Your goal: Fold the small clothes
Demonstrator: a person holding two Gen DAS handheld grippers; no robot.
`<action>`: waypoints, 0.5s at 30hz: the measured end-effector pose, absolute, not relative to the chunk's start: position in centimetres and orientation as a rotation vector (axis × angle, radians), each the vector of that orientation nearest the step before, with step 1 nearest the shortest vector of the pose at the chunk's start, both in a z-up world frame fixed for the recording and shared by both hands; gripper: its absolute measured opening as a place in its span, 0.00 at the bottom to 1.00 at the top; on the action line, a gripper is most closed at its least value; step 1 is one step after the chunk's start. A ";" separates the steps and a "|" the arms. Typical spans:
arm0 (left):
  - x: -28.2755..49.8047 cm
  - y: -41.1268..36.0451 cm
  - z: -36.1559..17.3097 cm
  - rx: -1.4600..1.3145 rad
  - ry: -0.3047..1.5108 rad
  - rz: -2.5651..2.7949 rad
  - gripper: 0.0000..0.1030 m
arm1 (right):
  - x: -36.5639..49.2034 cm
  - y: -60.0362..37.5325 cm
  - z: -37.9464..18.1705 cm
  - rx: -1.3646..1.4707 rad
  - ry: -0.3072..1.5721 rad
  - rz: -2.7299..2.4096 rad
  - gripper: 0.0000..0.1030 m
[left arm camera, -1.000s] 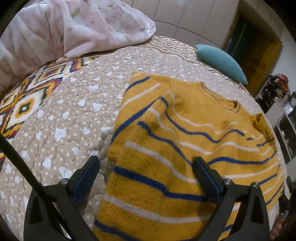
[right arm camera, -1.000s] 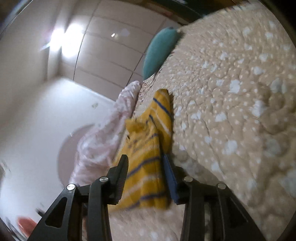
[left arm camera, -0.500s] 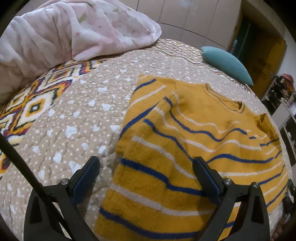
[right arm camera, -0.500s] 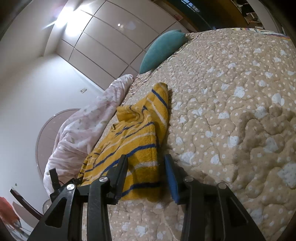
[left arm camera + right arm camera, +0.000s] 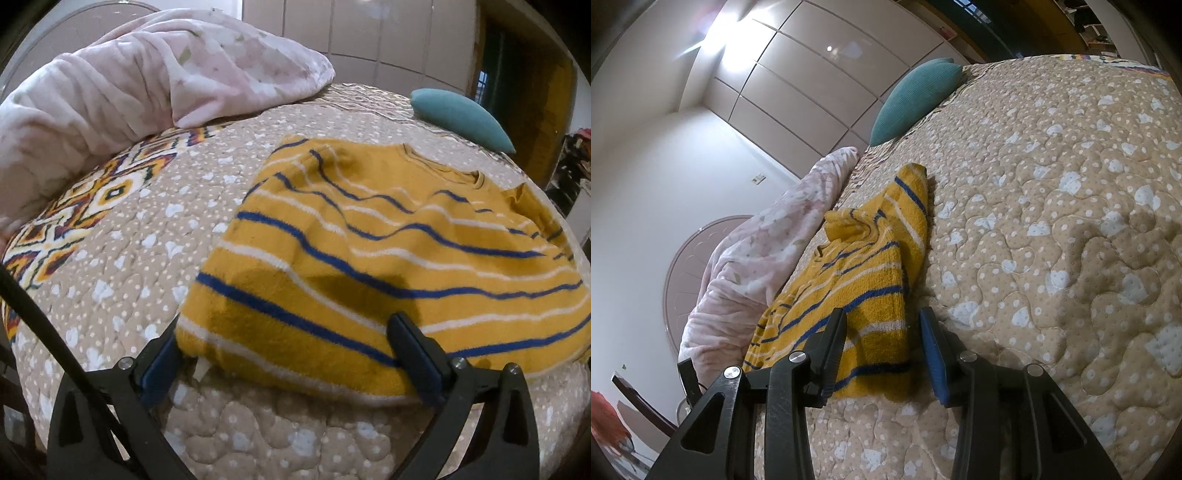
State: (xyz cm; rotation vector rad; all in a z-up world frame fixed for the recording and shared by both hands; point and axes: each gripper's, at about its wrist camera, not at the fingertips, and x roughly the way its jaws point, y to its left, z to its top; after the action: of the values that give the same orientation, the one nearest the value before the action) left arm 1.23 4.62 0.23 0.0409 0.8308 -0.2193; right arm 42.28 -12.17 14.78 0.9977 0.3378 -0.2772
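Note:
A small mustard-yellow sweater with blue and white stripes lies flat on the quilted bed, sleeves folded in, collar at the far side. My left gripper is open, low at the sweater's near hem, its jaws astride the hem's left corner. In the right wrist view the sweater runs away from me. My right gripper is open, its jaws on either side of the sweater's near right corner, with nothing pinched.
The beige dotted quilt covers the bed. A pink floral duvet is heaped at the far left. A teal pillow lies at the far right, also in the right wrist view. Wardrobe doors stand behind.
Both grippers have dropped and drawn back toward the sweater's near hem. The right gripper has levelled out from a tilted view. The sweater has not moved.

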 end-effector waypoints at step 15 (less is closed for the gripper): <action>0.7 4.7 0.0 0.044 0.787 -0.220 1.00 | 42.2 -12.3 14.6 1.000 0.332 -0.273 0.41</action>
State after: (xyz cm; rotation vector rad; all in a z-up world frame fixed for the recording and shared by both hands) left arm 0.68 4.66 -0.04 0.0438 0.7872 -0.2203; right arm 42.18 -12.29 14.65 1.0002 0.3319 -0.2735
